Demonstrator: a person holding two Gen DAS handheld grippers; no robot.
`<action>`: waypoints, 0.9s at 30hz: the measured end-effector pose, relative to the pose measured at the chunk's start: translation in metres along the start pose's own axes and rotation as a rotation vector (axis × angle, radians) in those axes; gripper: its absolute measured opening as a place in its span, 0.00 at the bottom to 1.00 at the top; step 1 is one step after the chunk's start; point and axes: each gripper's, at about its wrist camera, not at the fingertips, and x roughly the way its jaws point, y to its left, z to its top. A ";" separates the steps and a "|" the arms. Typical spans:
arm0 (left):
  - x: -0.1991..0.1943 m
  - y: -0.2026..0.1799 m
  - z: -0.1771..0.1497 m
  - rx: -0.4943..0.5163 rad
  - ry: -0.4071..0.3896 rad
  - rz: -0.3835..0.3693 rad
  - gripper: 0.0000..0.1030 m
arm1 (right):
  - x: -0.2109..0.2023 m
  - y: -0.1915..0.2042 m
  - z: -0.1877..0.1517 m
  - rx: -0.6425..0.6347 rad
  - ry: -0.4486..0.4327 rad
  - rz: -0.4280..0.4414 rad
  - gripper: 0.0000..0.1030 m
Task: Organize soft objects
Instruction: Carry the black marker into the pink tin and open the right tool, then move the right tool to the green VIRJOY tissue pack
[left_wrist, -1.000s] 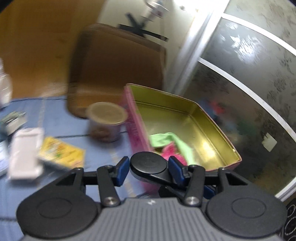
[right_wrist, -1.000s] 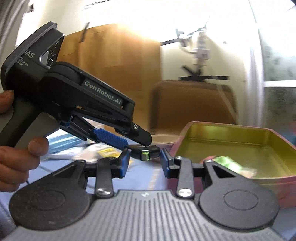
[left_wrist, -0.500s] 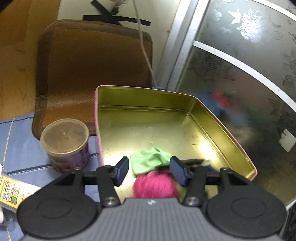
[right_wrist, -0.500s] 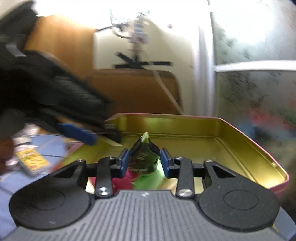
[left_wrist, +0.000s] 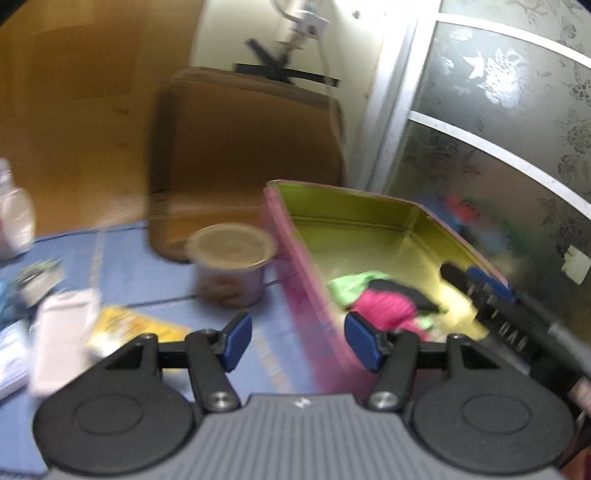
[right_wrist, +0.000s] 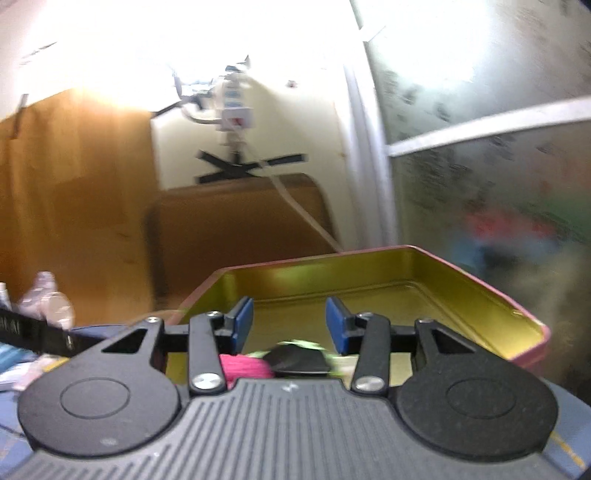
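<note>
inside, fuzzy pink ball (left_wrist: 384, 306) (gold-lined tin (left_wrist: 369, 229))

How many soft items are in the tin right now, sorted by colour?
Green: 1, a cloth
Pink: 1, a fuzzy ball
Black: 1, a dark piece lying over the other two
Total: 3, all inside the tin. The view is blurred, so anything hidden beneath them would not show.
</note>
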 end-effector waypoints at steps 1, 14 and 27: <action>-0.007 0.011 -0.007 -0.008 -0.001 0.022 0.56 | -0.001 0.010 0.001 -0.010 0.001 0.031 0.45; -0.081 0.152 -0.089 -0.164 -0.034 0.347 0.58 | 0.051 0.175 -0.015 -0.207 0.270 0.514 0.50; -0.084 0.164 -0.091 -0.219 -0.083 0.304 0.59 | 0.174 0.308 -0.039 -0.635 0.454 0.562 0.87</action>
